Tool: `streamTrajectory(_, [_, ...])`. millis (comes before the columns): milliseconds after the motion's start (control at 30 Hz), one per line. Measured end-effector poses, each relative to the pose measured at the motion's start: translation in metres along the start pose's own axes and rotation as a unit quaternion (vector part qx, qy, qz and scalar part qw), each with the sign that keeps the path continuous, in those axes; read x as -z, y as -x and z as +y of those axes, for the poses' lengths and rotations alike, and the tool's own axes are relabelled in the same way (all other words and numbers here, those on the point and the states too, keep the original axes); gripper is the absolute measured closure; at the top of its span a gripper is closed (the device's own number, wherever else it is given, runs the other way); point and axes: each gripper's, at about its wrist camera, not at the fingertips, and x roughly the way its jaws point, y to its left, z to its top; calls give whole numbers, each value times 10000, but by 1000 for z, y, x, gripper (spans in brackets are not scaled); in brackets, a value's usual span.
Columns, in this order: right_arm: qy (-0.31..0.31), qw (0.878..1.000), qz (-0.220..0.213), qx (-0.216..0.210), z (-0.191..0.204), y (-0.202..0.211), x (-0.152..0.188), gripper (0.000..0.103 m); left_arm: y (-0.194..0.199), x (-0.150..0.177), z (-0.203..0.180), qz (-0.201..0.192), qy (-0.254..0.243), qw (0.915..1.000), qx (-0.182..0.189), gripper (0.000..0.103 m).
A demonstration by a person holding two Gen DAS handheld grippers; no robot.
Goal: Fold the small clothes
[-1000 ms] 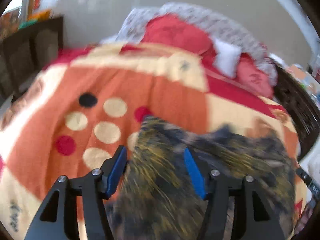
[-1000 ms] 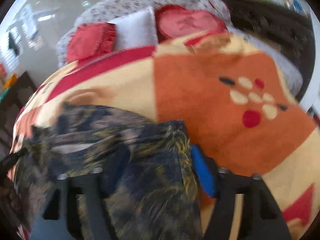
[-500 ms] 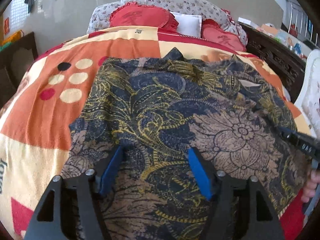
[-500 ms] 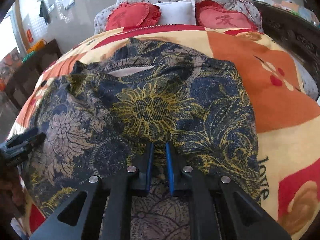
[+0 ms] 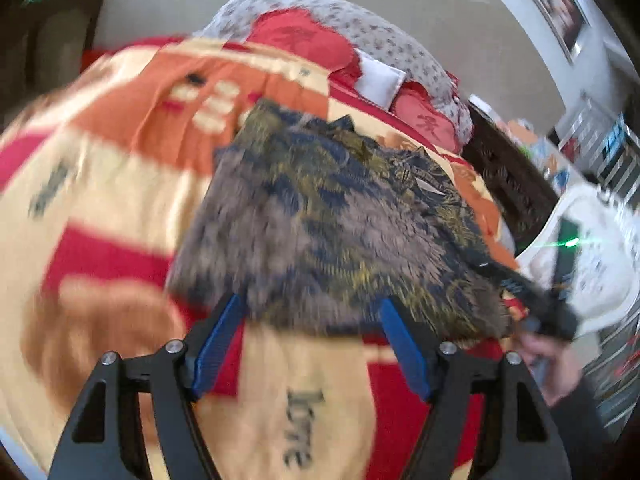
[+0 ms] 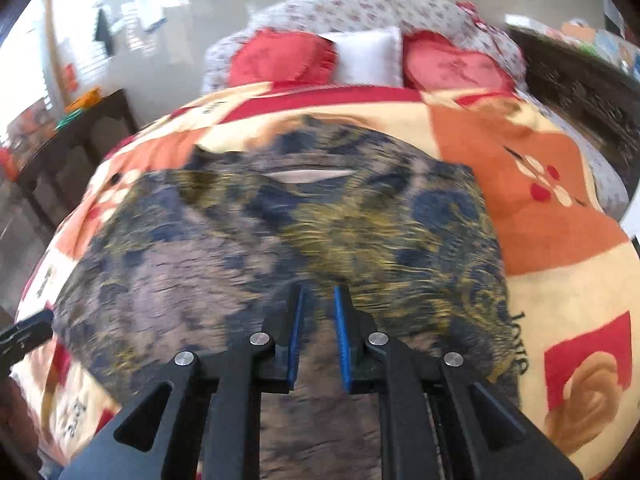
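Observation:
A dark navy, brown and gold floral garment [image 5: 340, 232] lies spread on the orange, cream and red blanket [image 5: 120, 184]. My left gripper [image 5: 312, 320] is open and empty, its blue pads at the garment's near edge. My right gripper [image 6: 319, 300] is nearly closed on the garment's near hem [image 6: 320, 380], with cloth lying between and under its fingers. The garment fills the middle of the right wrist view [image 6: 280, 240]. The right gripper also shows at the right edge of the left wrist view [image 5: 540, 304], blurred.
Red and white pillows [image 6: 368, 56] lie at the head of the bed. A dark wooden bed frame [image 5: 508, 184] runs along the right. A dark wooden cabinet [image 6: 72, 148] stands at the left. A white chair [image 5: 592, 264] stands beside the bed.
My left gripper has pulled back off the garment toward its near left corner, still open. My right gripper's jaws have parted slightly over the hem. Both views are blurred by motion.

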Motion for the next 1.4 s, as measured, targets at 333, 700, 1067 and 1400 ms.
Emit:
streamTrajectory(333, [255,9989,188,348,9,-25,20,97,-25,9,45,-100,1719,9837,517,24])
streamTrajectory(700, [182,9993,175,268,7,-26,20,97,-39,-18,61,-587,2255,9709,559,27])
streamTrajectory(1067, [-24,9999,149,46,-4,-26,20,97,-42,-21,63,-631,2215,9727,-274,82])
streamTrajectory(1400, [-61,9999,131,9,-5,-26,20,96,-27,-39,-50,-1379,-116,9882,-655,94])
